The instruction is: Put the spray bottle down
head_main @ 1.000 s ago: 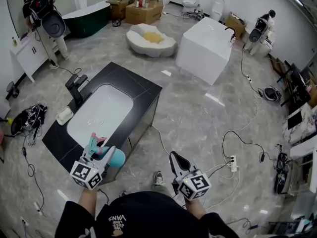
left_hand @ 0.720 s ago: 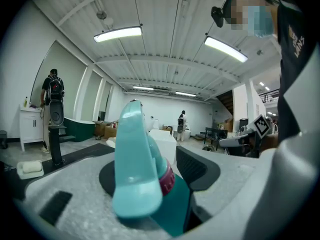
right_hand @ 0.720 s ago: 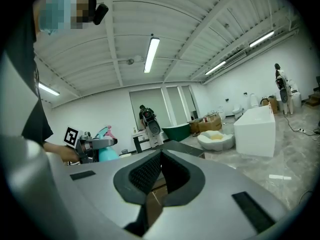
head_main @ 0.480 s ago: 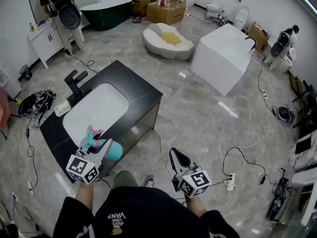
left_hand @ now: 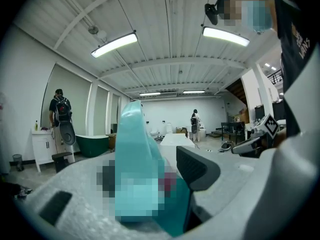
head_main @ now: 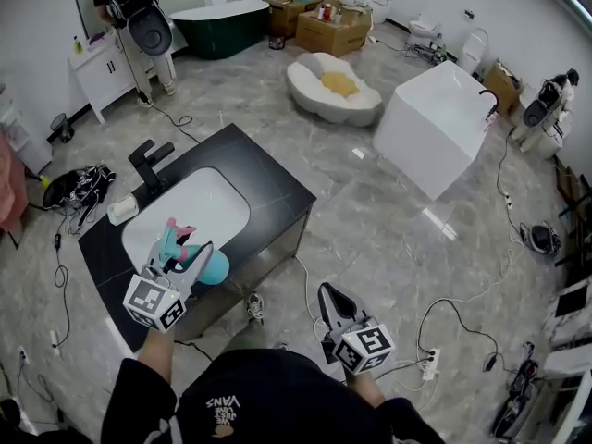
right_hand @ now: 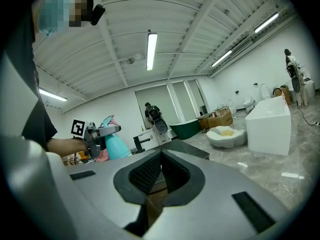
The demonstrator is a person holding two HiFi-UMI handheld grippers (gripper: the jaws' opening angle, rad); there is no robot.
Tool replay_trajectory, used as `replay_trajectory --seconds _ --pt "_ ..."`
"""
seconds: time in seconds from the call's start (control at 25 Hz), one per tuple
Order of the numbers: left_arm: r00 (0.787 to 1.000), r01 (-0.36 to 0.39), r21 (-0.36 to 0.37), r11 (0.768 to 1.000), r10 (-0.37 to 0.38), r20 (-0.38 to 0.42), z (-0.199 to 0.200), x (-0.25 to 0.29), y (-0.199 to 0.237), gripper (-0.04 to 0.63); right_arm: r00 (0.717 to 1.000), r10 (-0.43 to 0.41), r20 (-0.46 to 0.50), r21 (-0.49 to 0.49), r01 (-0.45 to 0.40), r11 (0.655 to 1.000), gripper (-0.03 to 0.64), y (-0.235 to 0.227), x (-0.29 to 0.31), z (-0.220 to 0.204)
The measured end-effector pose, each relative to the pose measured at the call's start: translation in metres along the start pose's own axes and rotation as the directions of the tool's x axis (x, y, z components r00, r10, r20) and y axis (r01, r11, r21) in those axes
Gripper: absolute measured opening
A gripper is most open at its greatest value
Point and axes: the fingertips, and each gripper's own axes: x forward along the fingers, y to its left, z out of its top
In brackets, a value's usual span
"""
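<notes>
Your left gripper (head_main: 188,262) is clamped on the teal spray bottle (head_main: 214,268), holding it over the near front edge of the black vanity counter (head_main: 270,181), on your side of its white basin (head_main: 196,211). Your right gripper (head_main: 331,297) has its jaws pressed together on nothing, above bare floor to the right of that counter.

Only the head view shows you the counter's whole top. The right gripper view gives the bottle side-on, pink trigger uppermost. The left gripper view is mostly filled by the bottle.

Bare black slab lies right of the basin. The faucet (head_main: 148,163) stands at the basin's far left end.

A mosaic patch covers part of the bottle and the left pad. You cannot tell whether its base touches the counter.
</notes>
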Motion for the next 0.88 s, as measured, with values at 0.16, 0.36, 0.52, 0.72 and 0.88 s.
replay_trajectory --seconds 0.16,0.36,0.52,0.72,0.88 --pt "1.0 -0.018 0.015 1.0 0.017 0.021 0.014 0.027 0.036 0.215 1.0 0.011 -0.007 -0.004 -0.011 1.0 0.008 -0.006 0.032 0.01" --pt "0.999 -0.018 0.029 0.999 0.016 0.052 0.025 0.067 0.083 0.215 0.999 0.026 -0.034 -0.016 -0.027 1.0 0.008 -0.013 0.085 0.02" --pt "0.998 -0.008 0.067 0.998 0.003 0.066 0.034 0.095 0.121 0.215 0.997 0.049 -0.059 -0.023 -0.05 0.998 0.008 -0.012 0.127 0.026" --pt "0.998 0.013 0.109 0.994 -0.02 0.063 0.039 0.133 0.162 0.215 0.996 0.049 -0.079 -0.038 -0.052 0.998 0.008 -0.014 0.173 0.034" --pt "0.997 0.035 0.125 0.992 -0.043 0.061 0.032 0.163 0.194 0.215 0.994 0.035 -0.102 -0.043 -0.039 0.998 0.008 -0.017 0.204 0.036"
